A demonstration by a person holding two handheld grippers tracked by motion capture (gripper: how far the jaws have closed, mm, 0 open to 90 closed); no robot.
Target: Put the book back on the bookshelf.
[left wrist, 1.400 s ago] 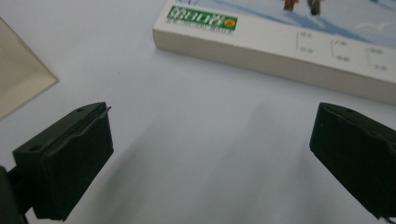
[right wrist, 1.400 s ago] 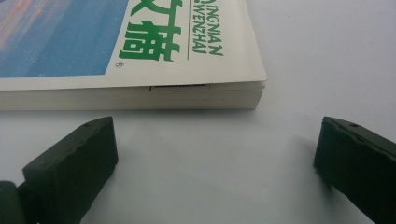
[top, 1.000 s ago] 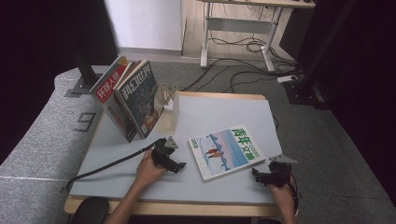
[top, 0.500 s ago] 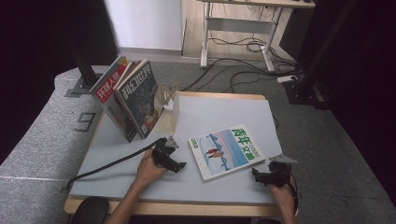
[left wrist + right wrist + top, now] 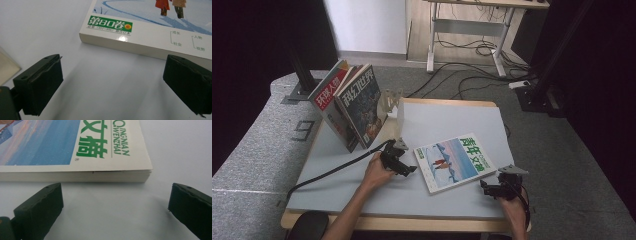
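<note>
magazine: a thick magazine (image 5: 454, 162) with a snowy blue cover and green lettering lies flat on the grey table (image 5: 447, 117), front half, turned a little askew; in the left gripper view (image 5: 150, 27) its white page edge and a green label face the camera; in the right gripper view (image 5: 75, 150) its lower edge and one corner show.
left gripper: the left gripper (image 5: 408, 169) sits low over the table just beside the magazine's left edge, held in the person's left hand (image 5: 377, 172); its jaws stand wide apart with nothing between them but bare tabletop, and in its own view (image 5: 112, 80) the right jaw reaches close to the magazine's edge, though contact cannot be told.
right gripper: the right gripper (image 5: 484, 189) rests near the table's front right corner, just beside the magazine's lower right corner, apart from it; in its own view (image 5: 115, 207) the jaws are spread wide and empty, and the magazine's edge lies just beyond their tips.
cable: a black cable (image 5: 332, 167) trails from the left gripper across the table to the left.
standing magazines: two magazines (image 5: 349, 105) lean upright at the table's back left, against a clear stand (image 5: 393, 102), well apart from the flat magazine.
</note>
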